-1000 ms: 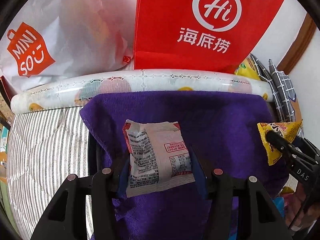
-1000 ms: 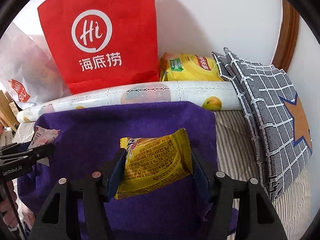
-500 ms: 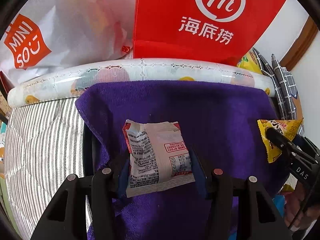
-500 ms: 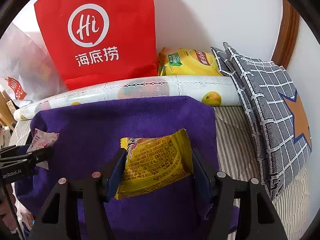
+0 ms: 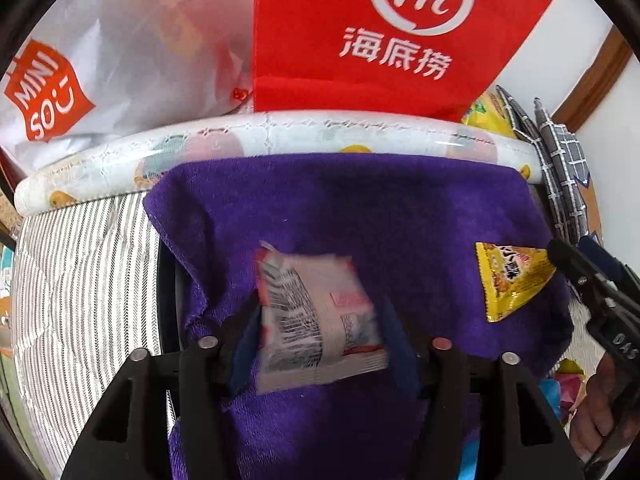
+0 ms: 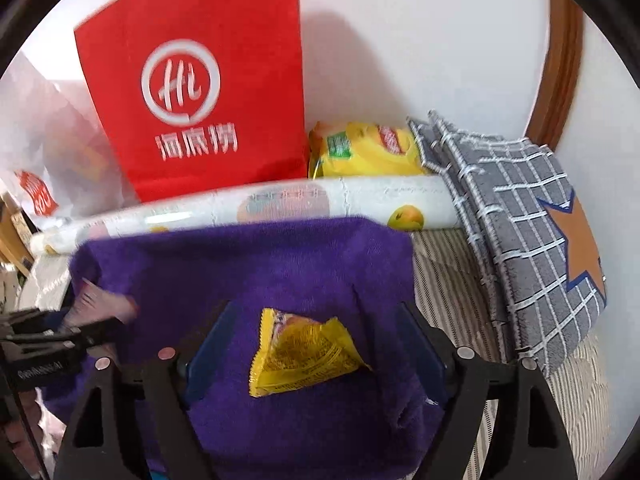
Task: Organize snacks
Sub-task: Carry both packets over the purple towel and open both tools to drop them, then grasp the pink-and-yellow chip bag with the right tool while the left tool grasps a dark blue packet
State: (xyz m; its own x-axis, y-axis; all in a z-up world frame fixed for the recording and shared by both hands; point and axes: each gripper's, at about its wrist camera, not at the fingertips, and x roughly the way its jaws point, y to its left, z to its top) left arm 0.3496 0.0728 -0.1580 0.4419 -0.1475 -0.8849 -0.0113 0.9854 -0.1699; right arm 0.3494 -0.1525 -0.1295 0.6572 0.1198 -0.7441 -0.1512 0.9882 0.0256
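The left gripper (image 5: 320,320) has its jaws around a small white foil snack packet with red edges and black print (image 5: 316,320). The packet sits between the two blue pads and looks blurred, so I cannot tell if the pads press it or have let go of it. The right gripper (image 6: 316,344) has its jaws wide apart. A small yellow crinkled foil snack packet (image 6: 304,352) lies between them on the purple terry towel (image 6: 248,264), with a clear gap to each pad.

Both packets seem very light, thin and soft. Their foil is smooth, so I think it can slip out of flat pads, and the content inside may crush if the squeeze is strong. The yellow packet is folded into a pointed shape. The better place to take it is across the fuller middle, not at the sealed toothed edge, which bends easily. The white packet is best taken across its short width, near its middle, where it is held now.

Beyond the jaws lie a rolled white plastic sheet with fruit pictures (image 5: 280,136) and a red paper bag with a white logo (image 5: 380,32).
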